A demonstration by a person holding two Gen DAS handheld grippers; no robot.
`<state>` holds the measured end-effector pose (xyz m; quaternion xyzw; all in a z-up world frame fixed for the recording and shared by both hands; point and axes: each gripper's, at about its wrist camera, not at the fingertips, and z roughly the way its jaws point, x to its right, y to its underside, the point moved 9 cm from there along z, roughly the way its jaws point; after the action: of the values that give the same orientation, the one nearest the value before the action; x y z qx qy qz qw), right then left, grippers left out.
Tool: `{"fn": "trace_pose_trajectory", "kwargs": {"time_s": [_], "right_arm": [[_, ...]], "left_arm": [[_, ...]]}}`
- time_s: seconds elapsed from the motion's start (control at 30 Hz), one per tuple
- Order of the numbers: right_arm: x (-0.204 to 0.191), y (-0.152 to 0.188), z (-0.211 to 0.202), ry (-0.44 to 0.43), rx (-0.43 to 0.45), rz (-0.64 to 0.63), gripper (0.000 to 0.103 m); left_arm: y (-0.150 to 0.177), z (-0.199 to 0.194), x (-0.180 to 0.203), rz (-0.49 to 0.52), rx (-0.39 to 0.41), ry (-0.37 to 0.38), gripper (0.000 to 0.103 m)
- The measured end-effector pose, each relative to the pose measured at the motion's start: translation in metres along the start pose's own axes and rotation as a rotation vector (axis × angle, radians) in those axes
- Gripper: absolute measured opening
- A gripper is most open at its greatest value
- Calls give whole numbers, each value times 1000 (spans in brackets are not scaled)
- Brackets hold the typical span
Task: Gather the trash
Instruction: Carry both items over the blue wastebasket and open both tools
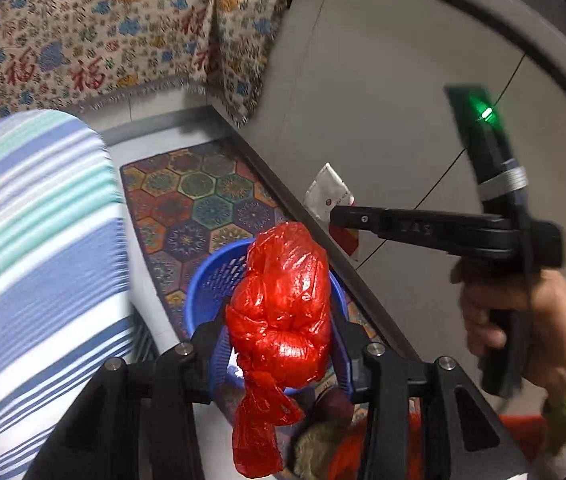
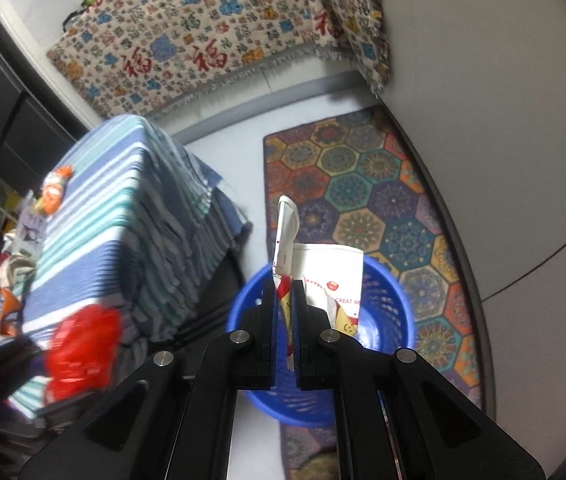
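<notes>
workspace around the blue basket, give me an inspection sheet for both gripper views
surface: grey floor with a hexagon-patterned rug.
job's things: blue perforated basket standing on the rug's edge; knotted red plastic bag; white and red wrapper.
clutter: small orange items on the striped cloth.
grippers: left hand-held gripper is shut on the red plastic bag, above the basket; right hand-held gripper is shut on the wrapper, above the basket.
cables: nothing seen.
surroundings: patterned throw with red characters behind; striped cloth over furniture beside the basket; a hand on the right tool.
</notes>
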<state>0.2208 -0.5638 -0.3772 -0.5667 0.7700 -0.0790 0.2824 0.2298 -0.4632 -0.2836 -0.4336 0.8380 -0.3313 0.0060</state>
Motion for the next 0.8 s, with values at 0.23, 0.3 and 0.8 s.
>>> {"fn": "trace_pose_trajectory", "kwargs": {"time_s": [0.23,0.3,0.8], "right_arm": [[14,-3,14,-36,-22,37,5],[16,-4,16,-36,-23,42,5],[42,-14,18,-17,12,141,46]], "left_arm": [[2,74,4,-23,-28,-23,44],[3,88,4,-28,-38,-26,45],[-1,143,9,20,-37,-66,73]]}}
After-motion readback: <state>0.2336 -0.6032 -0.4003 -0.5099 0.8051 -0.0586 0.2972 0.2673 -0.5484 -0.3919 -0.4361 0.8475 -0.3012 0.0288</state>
